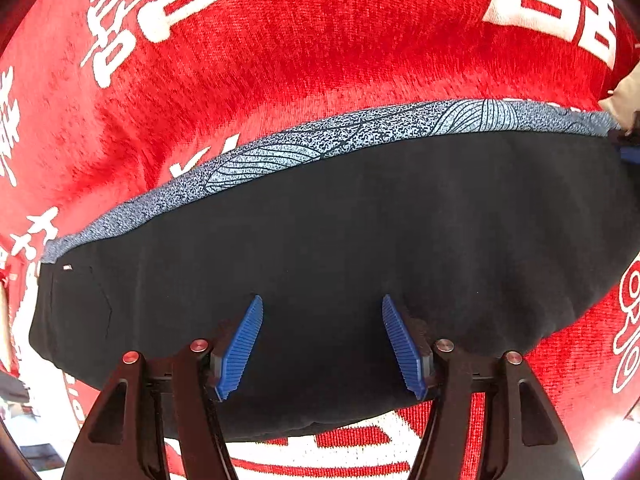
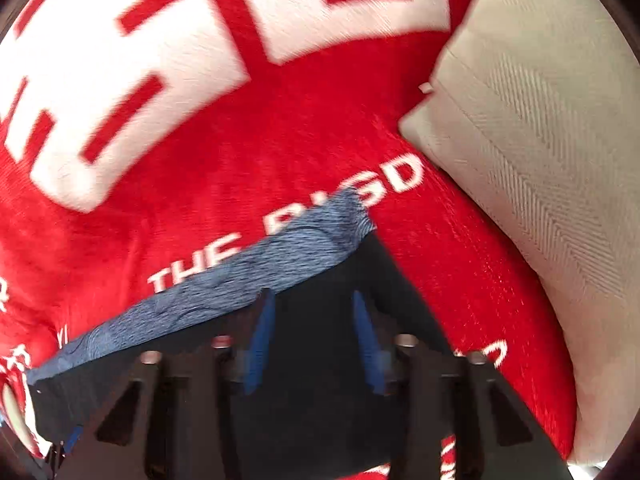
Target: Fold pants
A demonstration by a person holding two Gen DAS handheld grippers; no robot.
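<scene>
Black pants (image 1: 340,240) lie folded flat on a red blanket, with a blue-grey patterned band (image 1: 320,140) along their far edge. My left gripper (image 1: 322,304) is open just above the near part of the pants, blue pads apart, holding nothing. In the right wrist view the same pants (image 2: 320,420) and their patterned band (image 2: 240,280) show, blurred. My right gripper (image 2: 314,300) is open over the pants' right end near the band's corner, empty.
The red blanket (image 1: 280,60) with large white lettering covers the surface; it also shows in the right wrist view (image 2: 240,152). A beige pillow (image 2: 540,160) lies at the right, close to the pants' corner; its tip shows in the left wrist view (image 1: 626,96).
</scene>
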